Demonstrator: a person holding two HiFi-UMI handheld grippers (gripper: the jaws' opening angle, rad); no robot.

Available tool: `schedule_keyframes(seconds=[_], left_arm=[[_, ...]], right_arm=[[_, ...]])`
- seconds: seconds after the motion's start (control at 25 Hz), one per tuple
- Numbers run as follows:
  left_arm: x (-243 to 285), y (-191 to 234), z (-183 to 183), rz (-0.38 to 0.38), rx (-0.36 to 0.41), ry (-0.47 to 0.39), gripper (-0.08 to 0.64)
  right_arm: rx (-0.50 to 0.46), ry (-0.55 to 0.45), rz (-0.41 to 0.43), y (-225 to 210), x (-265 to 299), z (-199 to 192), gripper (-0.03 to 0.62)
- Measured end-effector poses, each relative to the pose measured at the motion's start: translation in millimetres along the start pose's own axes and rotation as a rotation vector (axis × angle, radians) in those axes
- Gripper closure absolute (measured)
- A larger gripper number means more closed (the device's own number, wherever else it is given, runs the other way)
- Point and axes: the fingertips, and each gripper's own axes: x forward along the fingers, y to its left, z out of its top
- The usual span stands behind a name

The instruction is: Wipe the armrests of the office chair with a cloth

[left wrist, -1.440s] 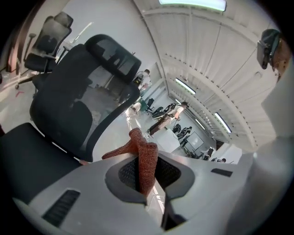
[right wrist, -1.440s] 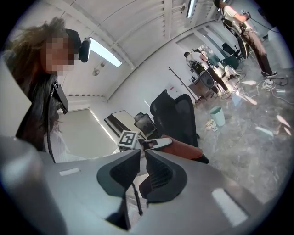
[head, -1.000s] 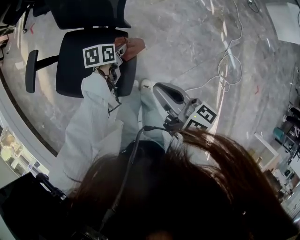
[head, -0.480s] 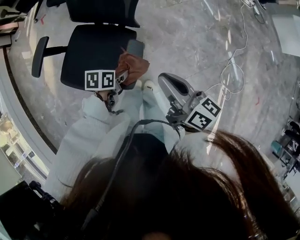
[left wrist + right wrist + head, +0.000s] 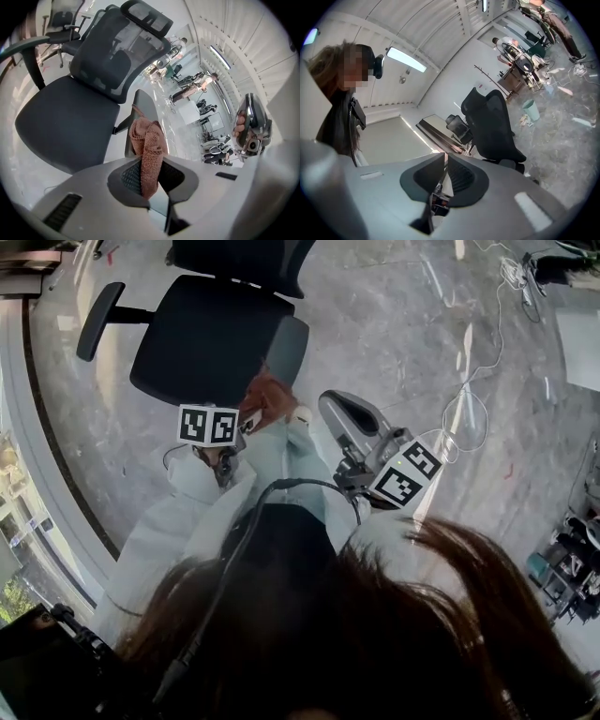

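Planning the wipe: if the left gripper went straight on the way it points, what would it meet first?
Probably the chair's near armrest, just behind the cloth the left gripper holds, though depth is unclear.

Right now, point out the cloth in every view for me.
Head view: the cloth is near the centre, just below the chair's grey armrest.
Left gripper view: the cloth is at lower centre, clamped between the jaws, in front of that armrest.
Right gripper view: not in it.
Shared landmark: the grey armrest, seen in the head and left gripper views.
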Motion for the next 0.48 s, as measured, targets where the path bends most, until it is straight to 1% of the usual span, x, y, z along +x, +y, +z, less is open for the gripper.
schedule_keyframes(seconds=[0.08, 0.16, 0.24, 0.32, 0.48], left_arm=[[2, -2, 14, 0.001, 0.027, -0.036, 0.518], [6, 0, 37, 0.008, 0.056, -0.074, 0.518], [15, 8, 62, 0.021, 0.08, -0.097, 0.518], [26, 14, 89, 0.037, 0.087, -0.117, 0.518], [44, 15, 149, 0.075, 0.105, -0.174, 0.518]], right_arm=[[-0.012, 0.027, -0.015, 0, -1, -9, 0.568], [-0.014, 0.049, -0.033, -2, -1, -19, 0.568], [-0.012, 0.07, -0.049, -6, 0, -30, 0.568], [-0.005, 0.092, -0.061, -11, -1, -40, 0.568], [0.033, 0.125, -0.076, -24, -5, -48, 0.568]])
